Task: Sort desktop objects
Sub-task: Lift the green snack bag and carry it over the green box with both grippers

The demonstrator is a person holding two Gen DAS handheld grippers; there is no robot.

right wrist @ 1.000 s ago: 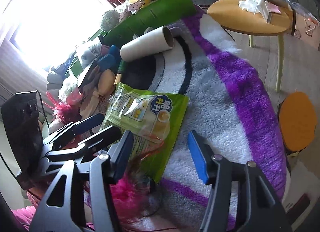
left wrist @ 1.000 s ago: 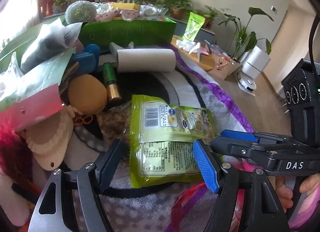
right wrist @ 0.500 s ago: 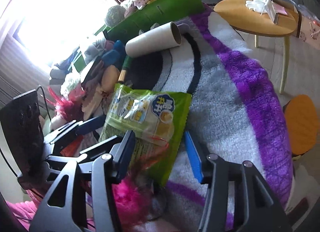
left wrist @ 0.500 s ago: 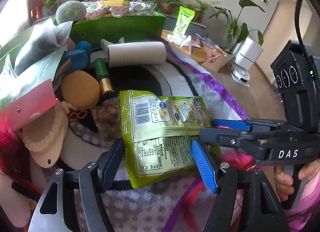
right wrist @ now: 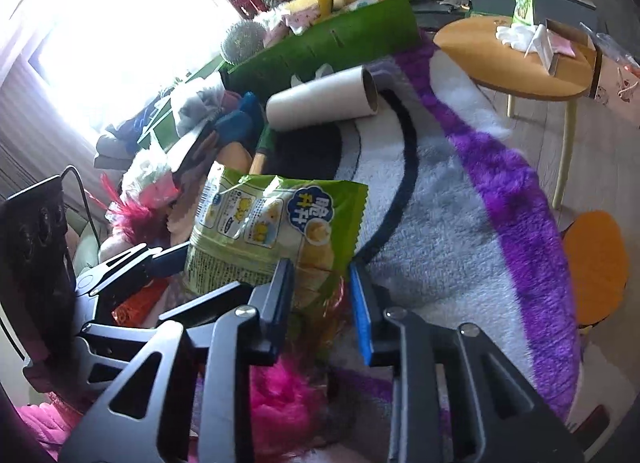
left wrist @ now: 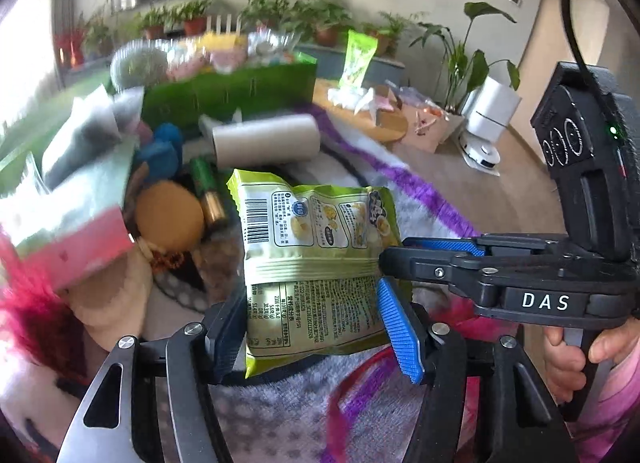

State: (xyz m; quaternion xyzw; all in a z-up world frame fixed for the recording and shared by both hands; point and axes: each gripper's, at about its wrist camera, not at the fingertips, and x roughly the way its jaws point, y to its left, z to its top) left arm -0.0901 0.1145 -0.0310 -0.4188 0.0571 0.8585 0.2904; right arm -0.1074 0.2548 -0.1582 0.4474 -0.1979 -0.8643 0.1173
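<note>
- green snack bag: centre of frame, raised off the striped rug.
- left gripper: jaws just closed in, pinching the bag's lower edge.
- right gripper: jaws just narrowed, clamping the bag's right corner.
- cardboard tube: lying behind, upper centre.

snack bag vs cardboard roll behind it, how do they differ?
The snack bag is green, flat and crinkled, printed with a barcode and text; the cardboard roll is plain beige, a rigid cylinder. The bag sits between the left gripper fingers, tilted up off the rug; the roll lies on its side on the rug, untouched. Both are light packaging items.
</note>
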